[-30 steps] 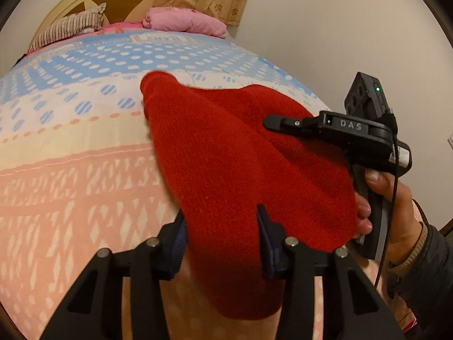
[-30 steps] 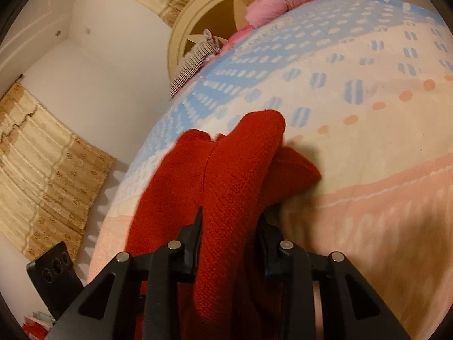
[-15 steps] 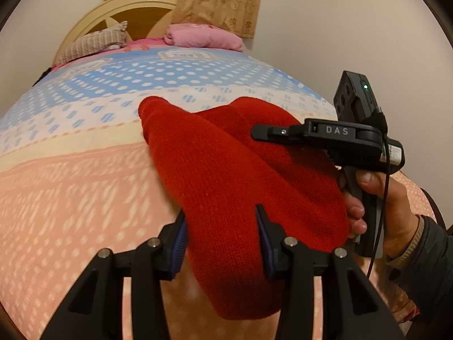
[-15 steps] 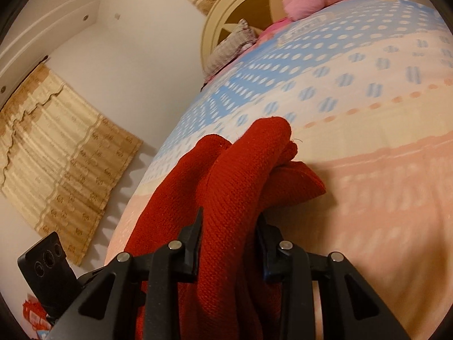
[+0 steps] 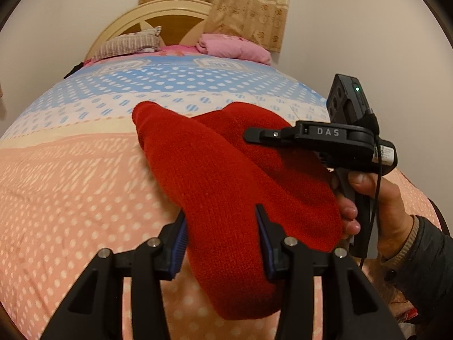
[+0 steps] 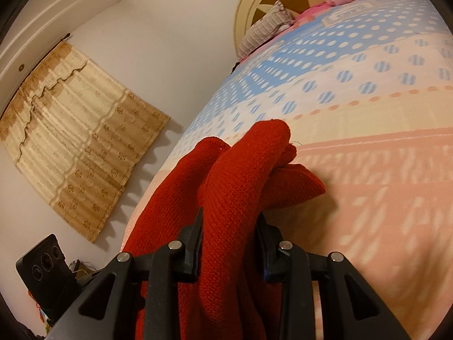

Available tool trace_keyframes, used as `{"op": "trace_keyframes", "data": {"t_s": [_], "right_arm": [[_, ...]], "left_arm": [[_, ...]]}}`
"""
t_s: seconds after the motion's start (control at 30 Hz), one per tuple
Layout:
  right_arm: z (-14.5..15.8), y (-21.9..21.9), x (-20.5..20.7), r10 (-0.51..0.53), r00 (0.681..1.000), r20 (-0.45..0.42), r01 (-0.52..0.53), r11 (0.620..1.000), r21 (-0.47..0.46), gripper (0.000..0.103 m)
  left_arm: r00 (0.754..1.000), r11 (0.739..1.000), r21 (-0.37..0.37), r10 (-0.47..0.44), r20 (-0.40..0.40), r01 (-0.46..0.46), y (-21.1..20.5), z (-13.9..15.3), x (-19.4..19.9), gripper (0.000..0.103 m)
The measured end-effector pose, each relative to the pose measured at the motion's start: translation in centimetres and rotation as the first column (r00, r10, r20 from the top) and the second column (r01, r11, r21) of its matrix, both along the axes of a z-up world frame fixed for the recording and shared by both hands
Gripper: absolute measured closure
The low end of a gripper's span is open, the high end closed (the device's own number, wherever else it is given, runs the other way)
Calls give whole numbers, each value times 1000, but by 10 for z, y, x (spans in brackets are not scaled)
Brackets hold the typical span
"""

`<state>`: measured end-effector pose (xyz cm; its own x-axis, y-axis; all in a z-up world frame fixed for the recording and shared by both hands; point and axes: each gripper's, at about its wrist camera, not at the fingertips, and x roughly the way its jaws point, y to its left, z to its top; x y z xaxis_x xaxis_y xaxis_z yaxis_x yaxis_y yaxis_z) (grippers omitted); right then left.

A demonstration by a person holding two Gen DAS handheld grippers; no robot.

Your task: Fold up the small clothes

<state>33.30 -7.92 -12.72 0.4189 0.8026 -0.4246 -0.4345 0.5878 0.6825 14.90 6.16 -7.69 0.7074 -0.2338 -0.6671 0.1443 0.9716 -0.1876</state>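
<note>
A red knitted garment [image 5: 226, 181] is held up over the bed between both grippers. My left gripper [image 5: 220, 240] is shut on one thick fold of it, which hangs down below the jaws. My right gripper [image 6: 230, 243] is shut on another bunched part of the red garment [image 6: 240, 170], whose far end touches the bedspread. In the left wrist view the right gripper's black body [image 5: 325, 138] reaches in from the right, held by a hand [image 5: 376, 198]. Where the garment's edges and sleeves lie is hidden in the folds.
The bed [image 5: 70, 184] has a dotted pink, cream and blue spread. A striped pillow [image 5: 127, 45] and a pink folded blanket [image 5: 235, 48] lie by the wooden headboard [image 5: 170, 17]. Curtains [image 6: 76, 119] hang on the wall at the left.
Both grippers have tilted upward with the garment still clamped, so more of the headboard and wall shows. The garment's hold is unchanged.
</note>
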Motion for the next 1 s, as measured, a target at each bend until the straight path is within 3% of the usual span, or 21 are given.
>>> {"op": "trace_keyframes", "data": {"t_s": [1.0], "right_arm": [[-5,149,-11,247,969,-8,-247,969,-10,72]], "left_arm": [[980,981,-7,196,26,-196,89,-14,-66,58]]}}
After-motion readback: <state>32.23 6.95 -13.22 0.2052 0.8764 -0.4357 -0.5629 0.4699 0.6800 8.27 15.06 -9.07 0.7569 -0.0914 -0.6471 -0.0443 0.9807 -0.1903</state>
